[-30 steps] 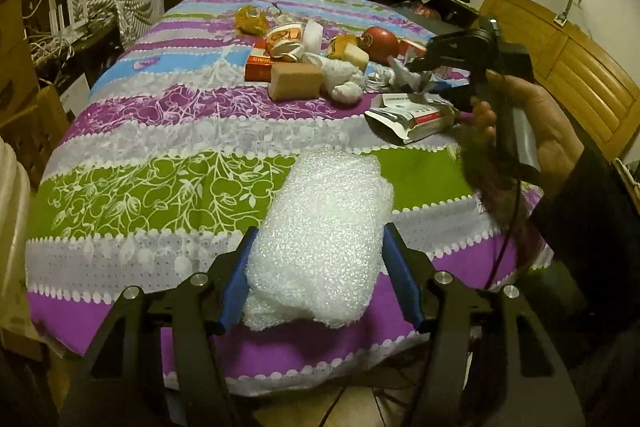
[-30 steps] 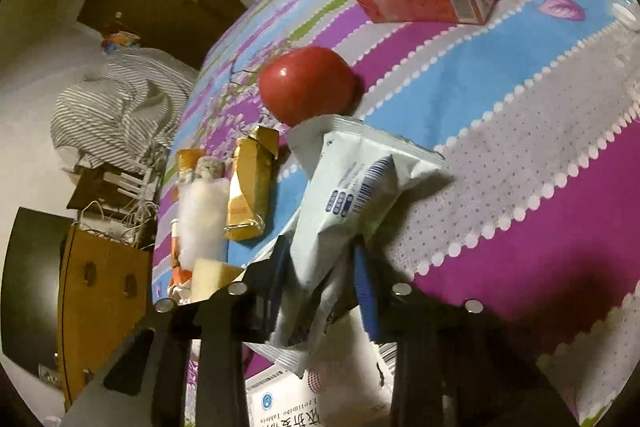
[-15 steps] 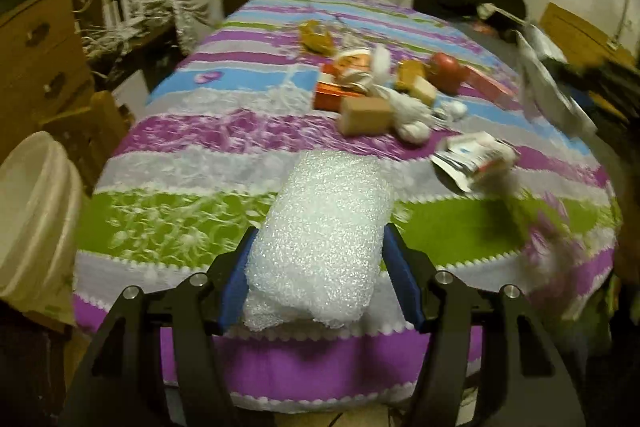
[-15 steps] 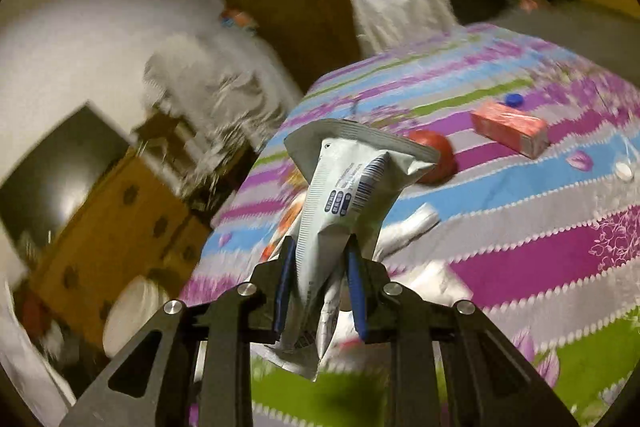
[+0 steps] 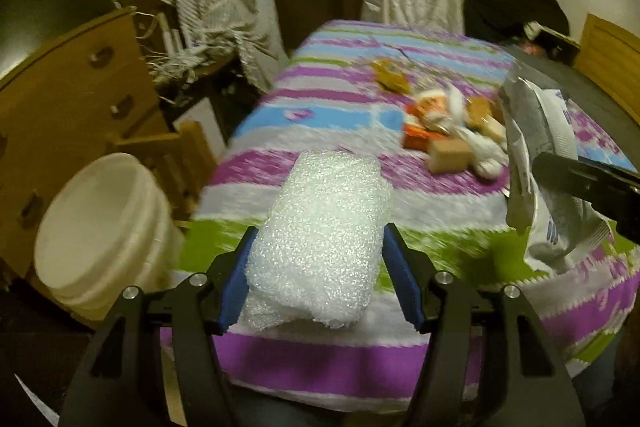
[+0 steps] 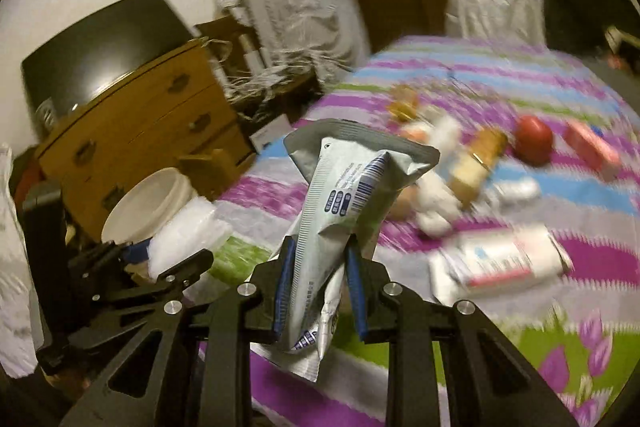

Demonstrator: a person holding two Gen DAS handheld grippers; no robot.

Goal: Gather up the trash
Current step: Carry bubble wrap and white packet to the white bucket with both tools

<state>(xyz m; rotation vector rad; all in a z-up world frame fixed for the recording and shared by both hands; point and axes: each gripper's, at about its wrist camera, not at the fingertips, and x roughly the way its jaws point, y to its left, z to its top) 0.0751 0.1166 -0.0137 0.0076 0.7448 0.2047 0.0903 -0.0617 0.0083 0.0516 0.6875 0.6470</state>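
Striped bedspread (image 5: 340, 95) carries scattered litter mid-surface; beyond its left edge stands a white bucket (image 5: 96, 227). My left gripper (image 5: 320, 263) clamps bubble wrap (image 5: 324, 231), my right gripper (image 6: 320, 287) pinches a crumpled wrapper (image 6: 344, 195).

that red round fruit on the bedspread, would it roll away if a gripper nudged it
Probably. The red round fruit has nothing propping it, so a nudge could send it rolling. The soft bedspread would likely slow it. Its skin looks smooth and may slip between hard pads; blur hides finer detail.
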